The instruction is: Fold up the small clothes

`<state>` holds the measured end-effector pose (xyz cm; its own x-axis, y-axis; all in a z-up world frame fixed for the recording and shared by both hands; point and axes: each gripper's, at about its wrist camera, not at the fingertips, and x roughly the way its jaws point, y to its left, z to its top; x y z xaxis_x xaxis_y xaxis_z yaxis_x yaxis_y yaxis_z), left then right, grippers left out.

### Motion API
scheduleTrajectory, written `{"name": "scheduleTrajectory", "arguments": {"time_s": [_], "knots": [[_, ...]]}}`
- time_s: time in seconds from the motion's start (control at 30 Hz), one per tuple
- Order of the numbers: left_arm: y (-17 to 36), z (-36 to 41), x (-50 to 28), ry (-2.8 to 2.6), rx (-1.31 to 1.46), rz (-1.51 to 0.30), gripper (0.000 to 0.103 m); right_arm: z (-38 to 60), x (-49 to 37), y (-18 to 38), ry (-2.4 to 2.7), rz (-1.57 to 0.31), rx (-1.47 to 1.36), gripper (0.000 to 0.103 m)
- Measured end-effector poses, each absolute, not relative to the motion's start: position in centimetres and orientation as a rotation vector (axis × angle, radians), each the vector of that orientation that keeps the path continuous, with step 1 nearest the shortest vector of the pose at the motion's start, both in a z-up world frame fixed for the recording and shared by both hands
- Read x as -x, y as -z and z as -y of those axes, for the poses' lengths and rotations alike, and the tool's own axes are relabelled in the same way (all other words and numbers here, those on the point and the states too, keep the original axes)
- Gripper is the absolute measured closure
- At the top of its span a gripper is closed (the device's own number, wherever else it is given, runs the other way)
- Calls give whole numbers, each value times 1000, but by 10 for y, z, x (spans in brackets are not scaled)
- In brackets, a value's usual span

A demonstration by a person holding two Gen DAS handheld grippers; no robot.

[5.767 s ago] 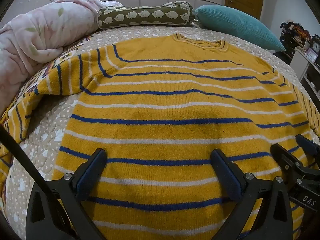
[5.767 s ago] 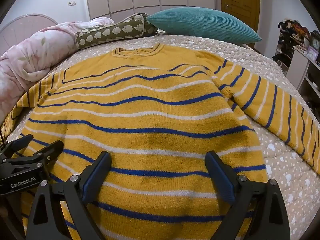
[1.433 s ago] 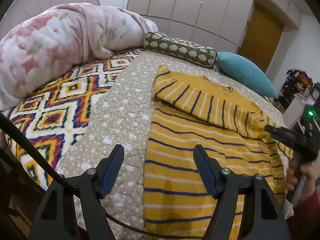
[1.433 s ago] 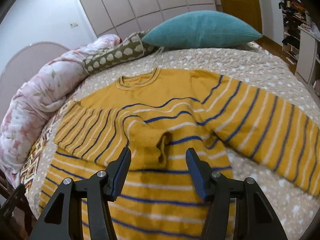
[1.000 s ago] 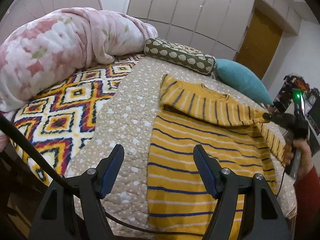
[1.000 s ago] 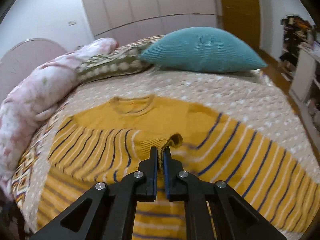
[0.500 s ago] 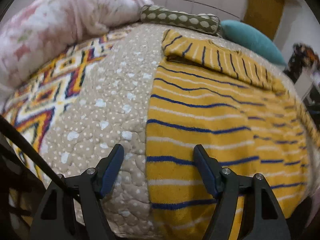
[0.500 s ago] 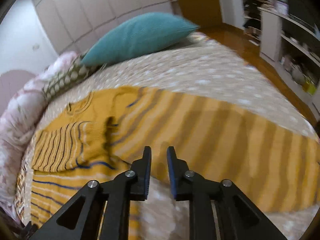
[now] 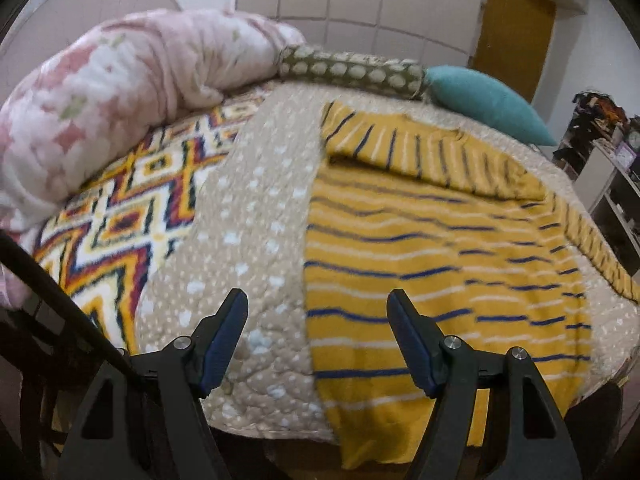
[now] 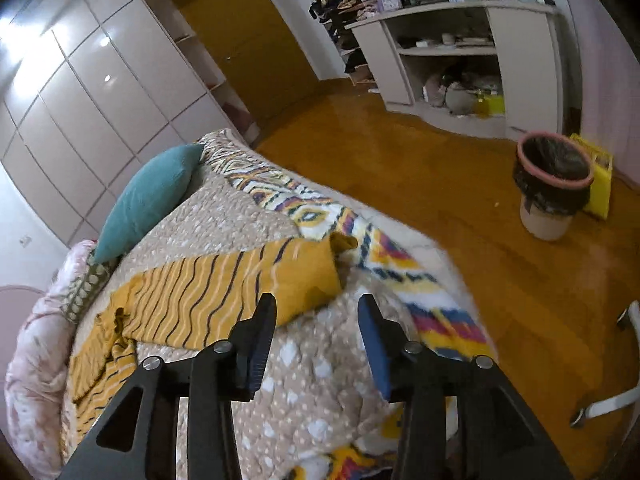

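Now, with one sleeve lying folded across the striped sweater (image 9: 440, 248) on the bed (image 9: 256, 216), the right gripper (image 10: 316, 336), jaws just parting and empty, is lining up the outstretched sleeve (image 10: 224, 292) at eleven o'clock, the left gripper (image 9: 318, 332) hanging agape.

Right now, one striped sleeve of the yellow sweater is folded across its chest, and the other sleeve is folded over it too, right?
Not quite. One sleeve is folded across the yellow sweater, but the other sleeve is not folded: the right wrist view shows it stretched out flat on the bedspread.
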<state>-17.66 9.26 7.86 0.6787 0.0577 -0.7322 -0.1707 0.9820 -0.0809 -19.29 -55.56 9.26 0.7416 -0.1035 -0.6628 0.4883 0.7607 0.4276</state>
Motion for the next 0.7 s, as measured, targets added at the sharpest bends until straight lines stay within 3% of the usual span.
{"name": "scheduleTrajectory", "arguments": {"time_s": [0.33, 0.47, 0.5, 0.53, 0.6, 0.7], "knots": [[-81, -68, 171, -75, 107, -832, 32, 554, 161, -54, 319, -658, -709, 44], [-78, -75, 172, -85, 138, -836, 32, 561, 131, -54, 379, -687, -673, 43], [-78, -77, 172, -86, 142, -836, 32, 563, 125, -52, 397, -697, -674, 48], [-78, -79, 173, -87, 149, -836, 32, 566, 119, -50, 423, -709, -676, 71], [-79, -84, 175, -88, 160, -826, 32, 571, 110, -50, 431, -729, -678, 89], [-82, -90, 181, -100, 165, -802, 32, 556, 97, -76, 413, -719, -615, 91]]}}
